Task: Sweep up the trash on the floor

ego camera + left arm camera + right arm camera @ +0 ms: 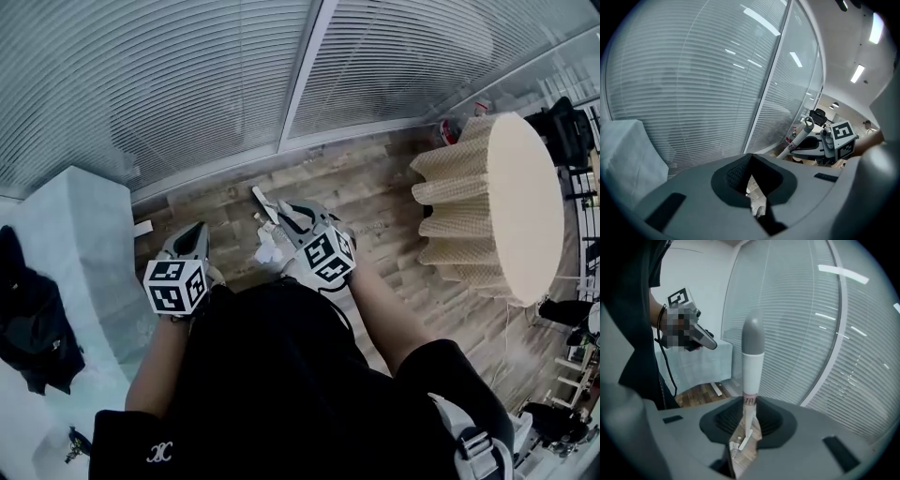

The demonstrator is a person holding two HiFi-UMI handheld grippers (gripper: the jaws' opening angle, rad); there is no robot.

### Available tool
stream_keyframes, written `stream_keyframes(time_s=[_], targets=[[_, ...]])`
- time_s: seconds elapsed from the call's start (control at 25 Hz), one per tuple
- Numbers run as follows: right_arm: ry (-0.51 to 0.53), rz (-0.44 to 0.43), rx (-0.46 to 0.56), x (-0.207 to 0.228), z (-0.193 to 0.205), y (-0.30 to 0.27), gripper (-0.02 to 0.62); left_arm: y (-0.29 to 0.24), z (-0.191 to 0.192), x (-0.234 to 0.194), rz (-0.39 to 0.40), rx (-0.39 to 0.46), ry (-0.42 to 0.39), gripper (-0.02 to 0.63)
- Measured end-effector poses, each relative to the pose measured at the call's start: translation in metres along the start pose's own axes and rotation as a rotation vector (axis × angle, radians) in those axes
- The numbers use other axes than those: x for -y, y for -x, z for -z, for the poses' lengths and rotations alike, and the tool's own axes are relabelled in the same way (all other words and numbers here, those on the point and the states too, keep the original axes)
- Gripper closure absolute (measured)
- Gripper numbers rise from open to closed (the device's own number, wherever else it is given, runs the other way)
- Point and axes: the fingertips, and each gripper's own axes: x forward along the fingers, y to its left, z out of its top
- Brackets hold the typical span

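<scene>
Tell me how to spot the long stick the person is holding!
Find the big glass wall with blinds. Right in front of it, the right tool grips a long pole that pokes out past its tips. The pole is white with a rounded grey cap on top, and nothing else nearby looks like that.

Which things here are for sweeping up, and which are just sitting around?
For the job:
handle, held in the right gripper
white trash on the floor

Just lying about:
round table
black jacket
blinds
</scene>
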Motion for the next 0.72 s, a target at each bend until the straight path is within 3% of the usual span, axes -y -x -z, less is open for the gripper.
stream_keyframes(time_s=[0.12, 0.24, 0.4, 0.52, 0.72], targets=[[-0.056, 0.074, 0.021, 0.014, -0.010, 0.005, 0.499, -0.006, -0.017, 0.004, 0.034, -0.006, -0.025, 0.611], [-0.191, 0.191, 0.071, 0.043, -0.018, 0.017, 0.499, -0.013, -0.032, 0.024, 0.133, 0.011, -0.059, 0.611], [-0.365, 0.320, 0.174, 0.076, -0.045, 0.047, 0.502, -0.011, -0.064, 0.060, 0.215, 0.088, -0.209, 0.611], [-0.389, 0.372, 0.241, 0.088, -0.069, 0.073, 0.503, -0.009, -0.089, 0.085, 0.257, 0.151, -0.277, 0.611], [-0.392, 0.440, 0.316, 0.096, -0.101, 0.114, 0.503, -0.008, -0.111, 0.113, 0.306, 0.213, -0.311, 0.611]])
